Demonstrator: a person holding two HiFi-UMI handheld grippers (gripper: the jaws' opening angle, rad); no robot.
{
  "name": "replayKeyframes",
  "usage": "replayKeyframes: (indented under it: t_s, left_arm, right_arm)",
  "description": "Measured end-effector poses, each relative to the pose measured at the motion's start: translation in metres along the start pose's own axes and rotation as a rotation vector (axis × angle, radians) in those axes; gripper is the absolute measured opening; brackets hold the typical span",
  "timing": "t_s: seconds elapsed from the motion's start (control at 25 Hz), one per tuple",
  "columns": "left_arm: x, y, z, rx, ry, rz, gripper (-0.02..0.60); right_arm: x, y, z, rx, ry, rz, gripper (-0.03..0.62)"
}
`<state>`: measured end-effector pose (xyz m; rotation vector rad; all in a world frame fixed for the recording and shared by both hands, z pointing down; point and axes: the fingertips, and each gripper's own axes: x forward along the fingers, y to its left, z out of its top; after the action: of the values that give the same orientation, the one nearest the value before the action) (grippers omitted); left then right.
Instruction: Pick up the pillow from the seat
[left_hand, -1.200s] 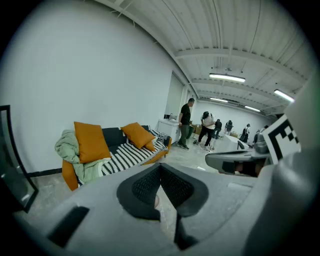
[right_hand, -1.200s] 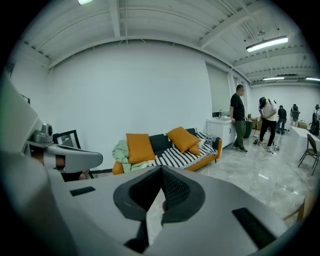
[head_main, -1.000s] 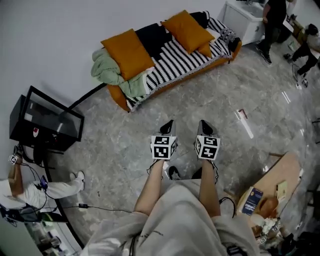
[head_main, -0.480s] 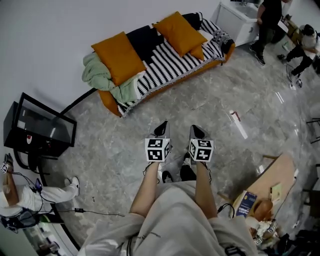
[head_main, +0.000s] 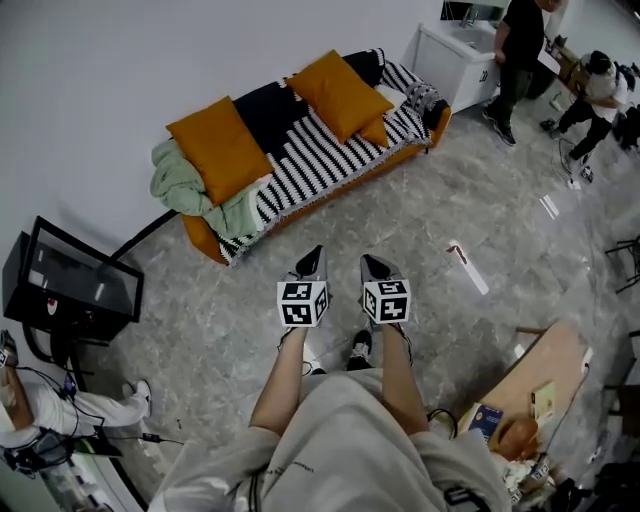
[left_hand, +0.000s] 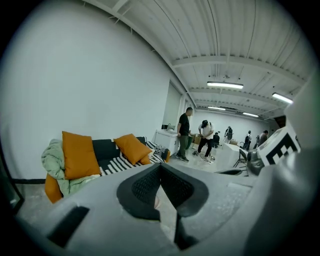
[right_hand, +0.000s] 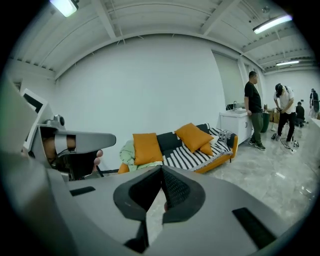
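Note:
An orange sofa (head_main: 398, 156) with a black-and-white striped cover stands against the white wall. On its seat lean two large orange pillows, one at the left (head_main: 217, 148) (left_hand: 79, 156) (right_hand: 147, 148) and one at the right (head_main: 339, 93) (left_hand: 133, 148) (right_hand: 194, 136), with a small orange pillow (head_main: 374, 131) in front of the right one. My left gripper (head_main: 313, 262) and right gripper (head_main: 373, 267) are held side by side over the floor, well short of the sofa. Both are shut with nothing between the tips.
A pale green blanket (head_main: 188, 190) is heaped at the sofa's left end. A black glass-topped stand (head_main: 70, 286) sits at the left, a white cabinet (head_main: 452, 66) right of the sofa, and a wooden table (head_main: 535, 385) at the lower right. Two people (head_main: 518, 45) stand by the cabinet; another sits at the lower left (head_main: 60, 417).
The view has shifted: the sofa sits further left and lower in the picture than a second ago. Both grippers stay side by side and shut.

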<state>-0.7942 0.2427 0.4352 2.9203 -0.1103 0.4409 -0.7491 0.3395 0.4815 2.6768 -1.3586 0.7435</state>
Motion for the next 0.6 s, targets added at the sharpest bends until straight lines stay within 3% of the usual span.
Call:
replayKeyframes:
  t_s: [0.36,0.6]
  left_arm:
    - [0.058,-0.038,0.048,0.041,-0.052,-0.032,0.009]
    - [0.086,-0.058,0.034,0.012,-0.032,-0.024,0.009]
  right_arm:
    - [0.018,-0.054,0.051,-0.023,-0.053,0.101,0.008]
    - [0.021,-0.083,0.047,-0.074,-0.028,0.115,0.008]
